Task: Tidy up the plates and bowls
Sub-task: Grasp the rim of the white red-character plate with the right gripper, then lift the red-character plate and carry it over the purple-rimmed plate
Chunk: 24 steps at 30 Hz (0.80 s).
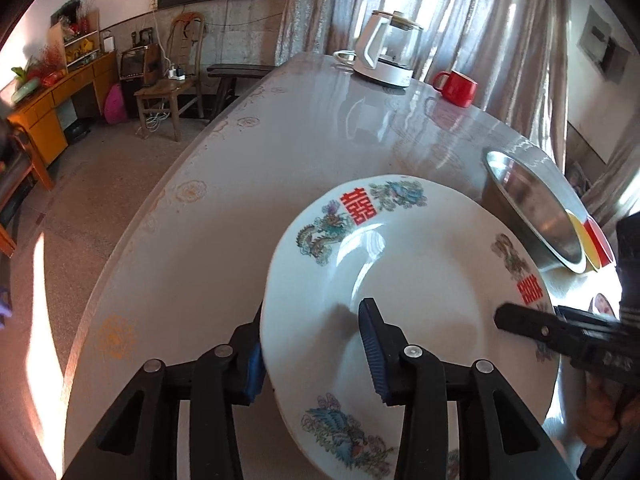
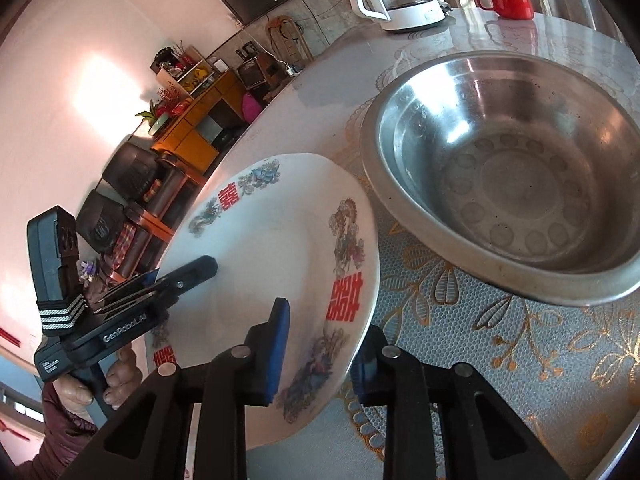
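Observation:
A white plate [image 1: 420, 272] with red characters and dragon-phoenix prints is held above the table, tilted. My left gripper [image 1: 316, 356] is shut on its near-left rim, one finger under and one on top. My right gripper [image 2: 320, 356] is shut on the plate's opposite rim [image 2: 280, 248]. The right gripper shows in the left wrist view [image 1: 524, 320], and the left gripper shows in the right wrist view [image 2: 192, 272]. A steel bowl [image 2: 504, 172] sits on the table just right of the plate; it also shows in the left wrist view [image 1: 532, 216].
A white kettle [image 1: 388, 50] and a red mug [image 1: 458, 88] stand at the table's far side. The table [image 1: 240, 208] has a patterned cover. A yellow and red item [image 1: 592, 244] lies behind the steel bowl. Chairs and a cabinet stand left of the table.

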Tool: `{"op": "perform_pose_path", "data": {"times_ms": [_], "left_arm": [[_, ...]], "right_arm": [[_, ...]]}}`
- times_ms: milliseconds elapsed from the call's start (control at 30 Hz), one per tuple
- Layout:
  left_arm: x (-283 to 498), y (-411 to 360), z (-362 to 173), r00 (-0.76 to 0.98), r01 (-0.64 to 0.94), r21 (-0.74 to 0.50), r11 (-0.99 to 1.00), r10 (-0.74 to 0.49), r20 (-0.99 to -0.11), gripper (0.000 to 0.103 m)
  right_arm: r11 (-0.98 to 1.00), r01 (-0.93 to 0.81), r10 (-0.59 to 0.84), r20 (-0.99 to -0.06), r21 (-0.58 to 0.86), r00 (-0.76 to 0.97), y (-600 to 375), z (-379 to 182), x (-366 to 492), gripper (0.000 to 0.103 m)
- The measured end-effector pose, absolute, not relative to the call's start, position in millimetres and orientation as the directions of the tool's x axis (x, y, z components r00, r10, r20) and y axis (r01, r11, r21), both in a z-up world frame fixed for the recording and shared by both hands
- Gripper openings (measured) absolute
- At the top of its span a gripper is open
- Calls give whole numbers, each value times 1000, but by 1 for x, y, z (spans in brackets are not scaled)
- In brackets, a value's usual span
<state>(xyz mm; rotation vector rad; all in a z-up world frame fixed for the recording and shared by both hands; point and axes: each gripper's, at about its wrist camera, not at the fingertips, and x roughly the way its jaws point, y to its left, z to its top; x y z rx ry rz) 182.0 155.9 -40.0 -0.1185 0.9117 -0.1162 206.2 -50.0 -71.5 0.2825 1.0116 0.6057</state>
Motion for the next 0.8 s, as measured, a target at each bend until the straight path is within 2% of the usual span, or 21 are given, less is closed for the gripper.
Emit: {"op": "perform_pose_path", "data": {"times_ms": [200, 400, 500, 633, 800], "left_arm": [[164, 152, -42, 598, 107, -180, 978, -208, -774, 41], [171, 150, -41, 612, 72, -167, 983, -176, -771, 43], [160, 144, -39, 631, 94, -124, 988, -155, -760, 43], [146, 143, -32, 651, 108, -131, 985, -170, -740, 43], [133, 142, -26, 673, 128, -135, 983, -185, -716, 43]], "right_arm": [[807, -342, 589, -707, 482, 391, -60, -71, 198, 29], [812, -342, 581, -708, 473, 400, -56, -72, 199, 30], [834, -358, 545, -726, 420, 420, -52, -68, 192, 30], [859, -387, 493, -741, 335, 456, -49, -63, 179, 29], [853, -410, 502, -722, 323, 476, -52, -60, 165, 29]]}}
